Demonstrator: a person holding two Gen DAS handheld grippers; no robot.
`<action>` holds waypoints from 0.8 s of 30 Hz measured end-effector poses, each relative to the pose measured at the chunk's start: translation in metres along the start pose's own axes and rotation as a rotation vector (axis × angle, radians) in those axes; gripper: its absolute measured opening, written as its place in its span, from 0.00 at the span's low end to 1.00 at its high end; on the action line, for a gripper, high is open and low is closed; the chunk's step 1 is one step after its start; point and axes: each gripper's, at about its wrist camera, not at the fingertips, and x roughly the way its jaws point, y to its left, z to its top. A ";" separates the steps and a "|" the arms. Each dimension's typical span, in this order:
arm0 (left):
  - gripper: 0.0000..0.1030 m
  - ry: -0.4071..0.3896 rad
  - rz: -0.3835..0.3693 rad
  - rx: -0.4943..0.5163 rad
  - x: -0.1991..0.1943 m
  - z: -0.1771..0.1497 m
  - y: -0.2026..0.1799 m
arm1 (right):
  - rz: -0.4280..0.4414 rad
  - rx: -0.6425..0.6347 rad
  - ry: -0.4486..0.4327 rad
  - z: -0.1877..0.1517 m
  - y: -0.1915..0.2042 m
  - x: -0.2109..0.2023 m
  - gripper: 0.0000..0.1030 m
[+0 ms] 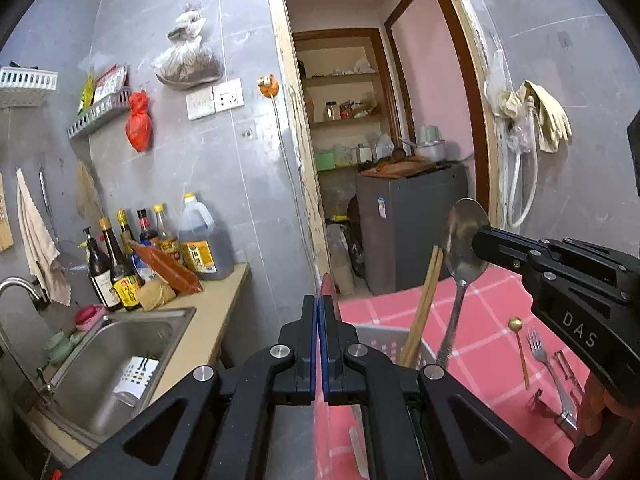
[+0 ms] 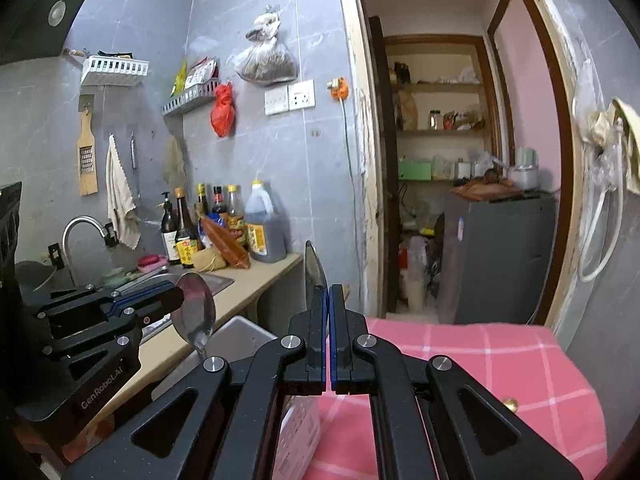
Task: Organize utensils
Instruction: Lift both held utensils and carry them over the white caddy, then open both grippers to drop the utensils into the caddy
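two grippers work over the grey basket (image 1: pixel 380 334) on a pink cloth (image 1: pixel 488 320). the left gripper (image 1: pixel 322 304) is pressed together on the bowl of the left spoon (image 1: pixel 326 284). the right gripper (image 1: pixel 478 240) pinches the right spoon (image 1: pixel 464 248) the same way, its handle hanging to the basket's rim beside the chopsticks (image 1: pixel 424 304).

the risk: a smooth curved bowl is a poor hold, so either spoon could swivel or slip. a handle could catch the rim or knock the chopsticks, and the grippers are near enough to bump.

only the left wrist view shows the chopsticks, and the gold spoon (image 1: pixel 516 326) and fork (image 1: pixel 538 350) waiting right of the basket. only the right wrist view shows the left spoon broadside, above the basket's left edge.
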 end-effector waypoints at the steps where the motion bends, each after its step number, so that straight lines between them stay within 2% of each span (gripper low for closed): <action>1: 0.02 0.004 -0.010 -0.005 0.000 -0.002 0.000 | 0.006 0.004 0.004 -0.002 -0.001 0.001 0.02; 9: 0.03 0.031 -0.062 -0.033 0.002 -0.007 0.003 | 0.047 0.014 0.045 -0.011 -0.002 0.007 0.02; 19: 0.05 0.087 -0.126 -0.123 0.007 -0.011 0.010 | 0.071 0.023 0.099 -0.018 -0.007 0.013 0.05; 23: 0.16 0.106 -0.134 -0.177 0.006 -0.015 0.015 | 0.080 0.033 0.092 -0.018 -0.011 0.010 0.29; 24: 0.20 0.108 -0.135 -0.196 0.005 -0.016 0.017 | 0.081 0.035 0.086 -0.017 -0.012 0.008 0.30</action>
